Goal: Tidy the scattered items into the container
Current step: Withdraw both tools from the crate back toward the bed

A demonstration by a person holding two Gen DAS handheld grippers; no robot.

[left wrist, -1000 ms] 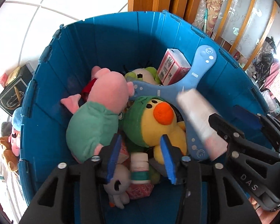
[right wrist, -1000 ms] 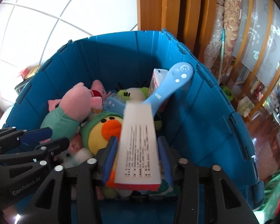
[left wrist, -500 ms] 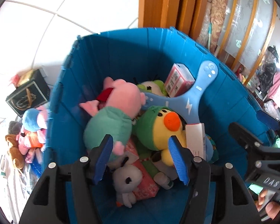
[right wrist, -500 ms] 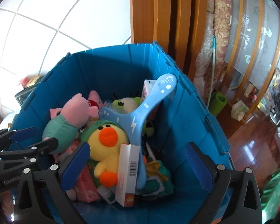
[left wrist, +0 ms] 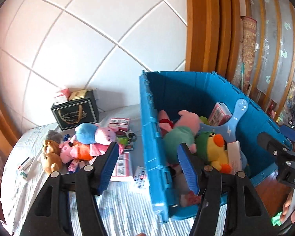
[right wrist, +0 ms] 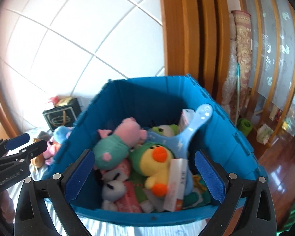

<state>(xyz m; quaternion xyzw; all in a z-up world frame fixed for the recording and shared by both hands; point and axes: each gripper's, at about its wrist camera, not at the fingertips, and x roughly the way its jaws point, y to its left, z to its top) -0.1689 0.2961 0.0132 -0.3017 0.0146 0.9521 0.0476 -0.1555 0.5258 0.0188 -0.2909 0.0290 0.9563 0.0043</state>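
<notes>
A blue crate point(left wrist: 153, 137) point(right wrist: 234, 137) holds plush toys, a yellow duck point(right wrist: 157, 161), a pink pig point(right wrist: 116, 143), a blue paddle point(right wrist: 194, 125) and a white box point(right wrist: 177, 182) lying beside the duck. My left gripper point(left wrist: 147, 165) is open and empty, straddling the crate's left wall. My right gripper point(right wrist: 143, 177) is wide open and empty above the crate's near edge. Left of the crate, a pile of plush toys point(left wrist: 88, 143) and small boxes point(left wrist: 122, 167) lies on the striped cloth.
A black gift box point(left wrist: 74, 114) stands by the white tiled wall at the back left. Wooden door frames point(right wrist: 186, 39) and rolled mats point(right wrist: 241, 59) stand behind the crate. A wooden floor point(right wrist: 275, 169) lies to the right.
My right gripper opened and dropped the white box into the crate, then drew back. My left gripper swung left and back, bringing the scattered pile into view.
</notes>
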